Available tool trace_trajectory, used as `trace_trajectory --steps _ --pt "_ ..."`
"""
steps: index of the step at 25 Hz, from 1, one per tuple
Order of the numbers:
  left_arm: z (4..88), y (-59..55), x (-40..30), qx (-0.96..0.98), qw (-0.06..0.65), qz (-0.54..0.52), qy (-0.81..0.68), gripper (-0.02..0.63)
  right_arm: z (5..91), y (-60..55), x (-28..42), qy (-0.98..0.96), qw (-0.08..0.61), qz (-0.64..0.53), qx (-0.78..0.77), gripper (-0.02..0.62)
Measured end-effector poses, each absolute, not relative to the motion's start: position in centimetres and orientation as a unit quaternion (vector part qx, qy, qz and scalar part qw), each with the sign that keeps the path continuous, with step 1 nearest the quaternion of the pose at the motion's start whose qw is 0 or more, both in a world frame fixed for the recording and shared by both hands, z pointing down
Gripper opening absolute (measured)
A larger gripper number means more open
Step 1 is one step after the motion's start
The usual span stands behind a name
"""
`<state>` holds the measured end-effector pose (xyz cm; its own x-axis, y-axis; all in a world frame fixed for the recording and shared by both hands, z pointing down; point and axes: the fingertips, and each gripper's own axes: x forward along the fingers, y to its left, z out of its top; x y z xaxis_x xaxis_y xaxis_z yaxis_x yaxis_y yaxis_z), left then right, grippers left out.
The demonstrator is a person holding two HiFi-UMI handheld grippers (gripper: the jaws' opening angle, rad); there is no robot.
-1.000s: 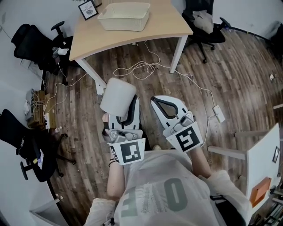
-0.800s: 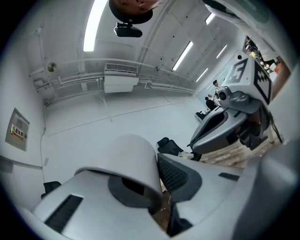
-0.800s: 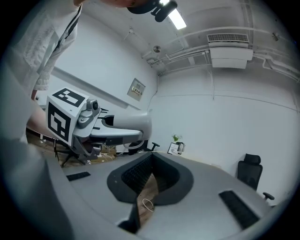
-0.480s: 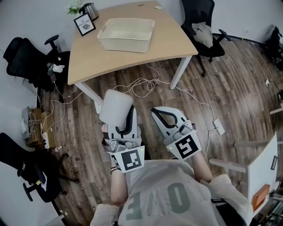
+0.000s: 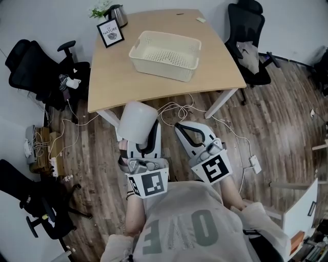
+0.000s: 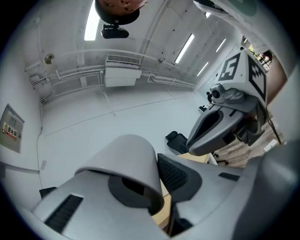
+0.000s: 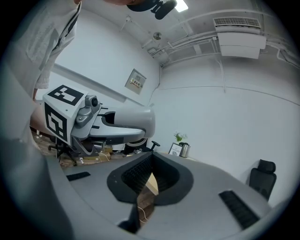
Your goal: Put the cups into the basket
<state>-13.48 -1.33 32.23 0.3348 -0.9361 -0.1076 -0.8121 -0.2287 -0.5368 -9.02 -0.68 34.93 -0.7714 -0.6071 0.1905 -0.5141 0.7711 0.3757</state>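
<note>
A cream perforated basket (image 5: 165,55) stands empty on the wooden table (image 5: 115,77) in the head view. In front of the table's near edge, over the floor, my left gripper (image 5: 146,134) is shut on a white cup (image 5: 136,118). The left gripper view shows that cup (image 6: 126,161) clamped between the jaws, its rim toward the camera, and my left gripper (image 6: 157,180) around it. My right gripper (image 5: 181,127) is held beside it, shut and with nothing in it. In its own view the right gripper (image 7: 149,176) has its pads together.
A framed picture (image 5: 110,33), a kettle (image 5: 120,15) and a small plant stand at the table's far left corner. Office chairs stand left (image 5: 31,64) and right (image 5: 252,38) of the table. Loose cables (image 5: 177,108) lie on the wooden floor under the table's near edge.
The table and basket have drawn nearer and lower in the head view. Both grippers keep their hold and their places in front of the body.
</note>
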Motion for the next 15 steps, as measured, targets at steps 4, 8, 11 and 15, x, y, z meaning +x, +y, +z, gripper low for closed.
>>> trace_trajectory --steps 4,8,11,15 --pt "32.0 -6.4 -16.2 -0.774 0.269 -0.120 0.560 0.063 34.6 -5.9 -11.7 -0.925 0.151 -0.162 0.309 -0.002" --pt "31.7 -10.5 -17.1 -0.782 0.271 -0.116 0.549 0.063 33.9 -10.3 -12.7 -0.922 0.143 -0.162 0.321 -0.002" --pt "32.0 -13.0 -17.4 -0.787 0.275 -0.122 0.539 0.062 34.3 -12.9 -13.1 -0.920 0.151 -0.151 0.329 -0.002" --pt "32.6 -16.1 -17.5 -0.796 0.258 -0.122 0.534 0.063 34.9 -15.8 -12.9 -0.912 0.178 -0.147 0.338 -0.002"
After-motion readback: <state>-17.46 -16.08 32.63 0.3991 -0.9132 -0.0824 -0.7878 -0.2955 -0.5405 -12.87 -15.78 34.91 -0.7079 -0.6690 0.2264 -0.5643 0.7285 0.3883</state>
